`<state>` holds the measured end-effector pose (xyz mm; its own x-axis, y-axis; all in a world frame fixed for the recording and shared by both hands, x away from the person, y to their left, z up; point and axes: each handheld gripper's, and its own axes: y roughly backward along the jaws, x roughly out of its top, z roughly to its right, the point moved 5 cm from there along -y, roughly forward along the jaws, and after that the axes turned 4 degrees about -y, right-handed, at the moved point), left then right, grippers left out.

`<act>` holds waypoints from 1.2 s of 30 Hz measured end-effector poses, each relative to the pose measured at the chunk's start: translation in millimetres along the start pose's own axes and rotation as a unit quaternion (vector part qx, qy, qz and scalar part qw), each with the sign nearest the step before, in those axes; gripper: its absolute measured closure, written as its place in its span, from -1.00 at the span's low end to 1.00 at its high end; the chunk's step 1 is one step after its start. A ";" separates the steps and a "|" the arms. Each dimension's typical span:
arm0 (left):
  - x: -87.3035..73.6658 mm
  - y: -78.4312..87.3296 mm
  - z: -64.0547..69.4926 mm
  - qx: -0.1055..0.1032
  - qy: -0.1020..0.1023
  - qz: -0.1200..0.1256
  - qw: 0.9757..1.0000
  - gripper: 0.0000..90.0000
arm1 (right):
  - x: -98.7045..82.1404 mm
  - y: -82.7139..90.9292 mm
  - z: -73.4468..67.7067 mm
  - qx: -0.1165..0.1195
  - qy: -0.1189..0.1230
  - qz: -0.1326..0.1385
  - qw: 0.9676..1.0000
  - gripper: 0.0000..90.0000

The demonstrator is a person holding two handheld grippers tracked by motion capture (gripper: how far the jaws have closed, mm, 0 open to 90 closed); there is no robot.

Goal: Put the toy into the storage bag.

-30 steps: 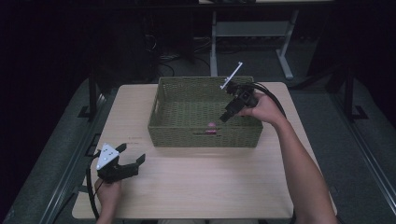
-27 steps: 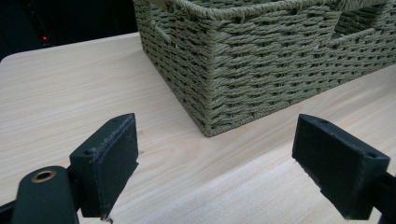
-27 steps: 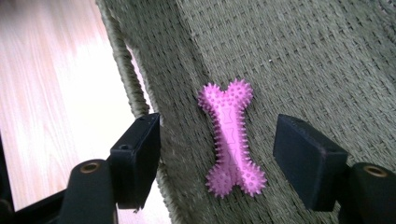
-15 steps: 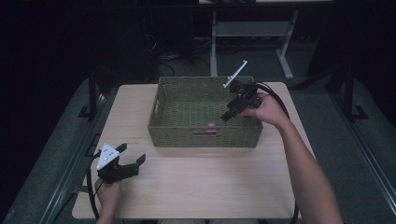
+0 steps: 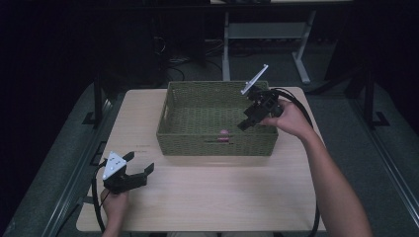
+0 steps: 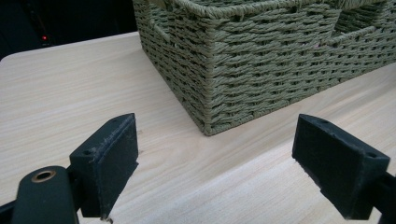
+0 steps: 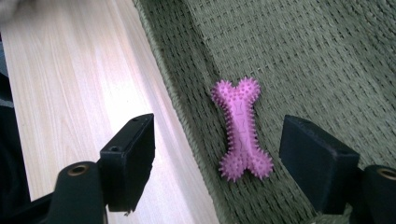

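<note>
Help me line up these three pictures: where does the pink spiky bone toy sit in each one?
High view: the pink bone toy lies on the basket floor against the near wall, below the right gripper.
Left gripper view: the toy is not in it.
Right gripper view: the toy lies centre, past the open jaws.
Shared landmark: the green woven basket.

Pink spiky bone toy (image 7: 242, 129), lying flat inside green woven basket (image 5: 184, 92), near front wall

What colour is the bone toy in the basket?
Pink, with small spikes all over; the bone toy shows best in the right gripper view.
</note>
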<state>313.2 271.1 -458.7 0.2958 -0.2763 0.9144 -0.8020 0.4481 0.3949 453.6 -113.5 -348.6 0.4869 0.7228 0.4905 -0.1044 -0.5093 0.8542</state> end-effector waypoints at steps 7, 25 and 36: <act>-0.2 -0.5 0.2 0.000 -0.001 -0.001 1.000 -0.69 | -8.2 6.0 -4.1 0.000 0.001 0.009 1.000 -0.43; -0.3 -0.6 0.6 0.000 -0.002 -0.002 1.000 -0.69 | -24.0 12.2 -16.4 -0.001 0.005 0.009 1.000 -0.44; -0.5 -0.8 0.5 0.000 -0.001 -0.003 1.000 -0.69 | -38.7 15.1 -20.6 -0.001 0.006 0.015 1.000 -0.44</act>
<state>313.4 270.5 -459.5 0.2984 -0.2811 0.9121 -0.8008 0.4462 0.3996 415.3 -139.5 -351.2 0.4735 0.7122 0.5183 -0.1216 -0.5299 0.8393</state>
